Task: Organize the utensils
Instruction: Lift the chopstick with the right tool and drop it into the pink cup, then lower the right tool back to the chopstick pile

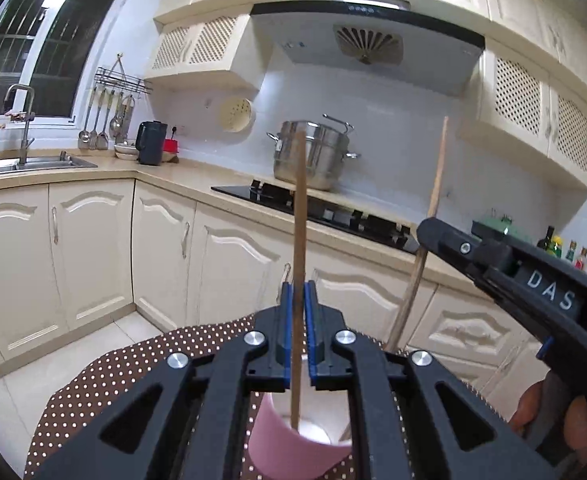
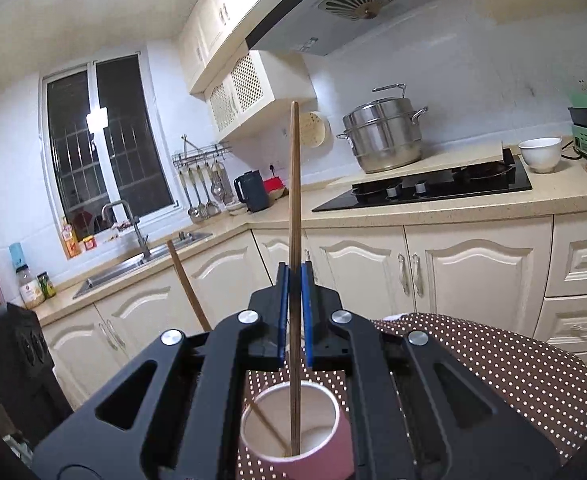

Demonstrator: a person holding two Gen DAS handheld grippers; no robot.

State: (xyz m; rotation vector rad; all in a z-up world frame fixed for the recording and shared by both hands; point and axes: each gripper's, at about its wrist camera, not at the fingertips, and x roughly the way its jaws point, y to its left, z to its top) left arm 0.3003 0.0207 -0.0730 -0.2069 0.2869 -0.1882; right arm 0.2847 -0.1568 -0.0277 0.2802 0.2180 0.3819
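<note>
Left gripper (image 1: 298, 312): jaws narrow, clamped on an upright chopstick (image 1: 298, 248) whose lower end stands in the pink cup (image 1: 293, 452).
Right gripper (image 2: 294, 304): jaws narrow, gripping a second chopstick (image 2: 293, 220), its tip also in the cup (image 2: 313, 440).
Edges: cup sits directly under both grippers; the two sticks lean apart above the rim.
Surface: brown dotted cloth (image 2: 493, 360) under the cup.
Room: cream cabinets (image 1: 89, 248), black hob (image 2: 433, 188), steel steamer pot (image 2: 385, 136).
</note>
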